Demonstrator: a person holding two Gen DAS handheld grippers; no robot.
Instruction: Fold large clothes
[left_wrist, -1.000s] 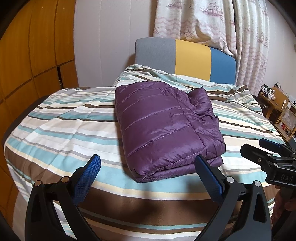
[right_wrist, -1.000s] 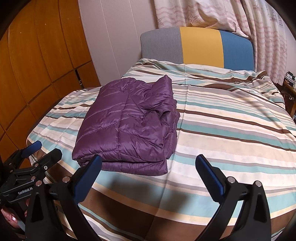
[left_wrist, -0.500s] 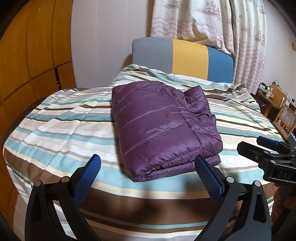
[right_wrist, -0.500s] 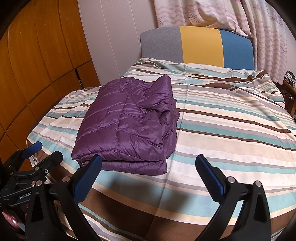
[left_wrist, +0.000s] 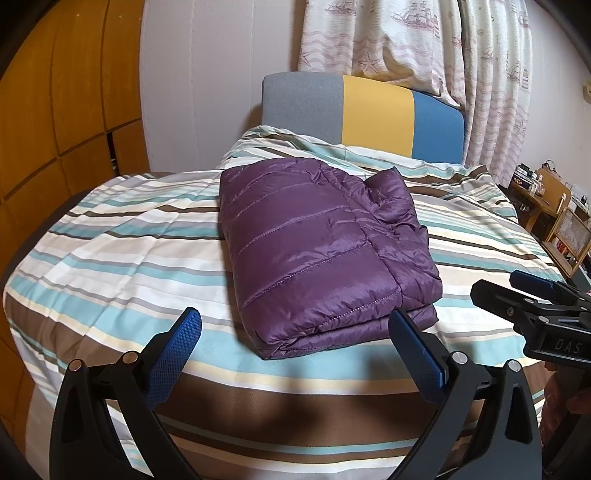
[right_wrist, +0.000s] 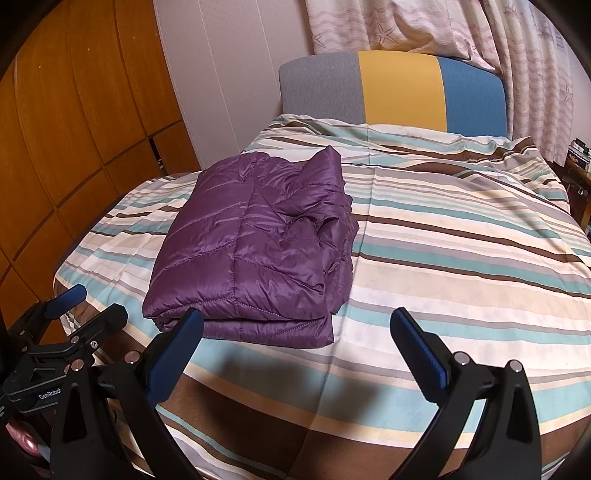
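Observation:
A purple quilted puffer jacket (left_wrist: 314, 251) lies folded into a thick rectangle on the striped bed cover (left_wrist: 110, 258). It also shows in the right wrist view (right_wrist: 251, 254). My left gripper (left_wrist: 295, 332) is open and empty, held just short of the jacket's near edge. My right gripper (right_wrist: 295, 328) is open and empty, near the jacket's front right corner. The right gripper shows at the right edge of the left wrist view (left_wrist: 532, 306), and the left gripper shows at the lower left of the right wrist view (right_wrist: 66, 314).
A grey, yellow and blue headboard (left_wrist: 369, 110) stands at the far end of the bed, with patterned curtains (left_wrist: 443, 55) behind it. Wooden cupboards (left_wrist: 55, 129) line the left. Small wooden furniture (left_wrist: 554, 221) stands to the right of the bed.
Both grippers have drawn back slightly from the jacket and stay open. The jacket has not moved.

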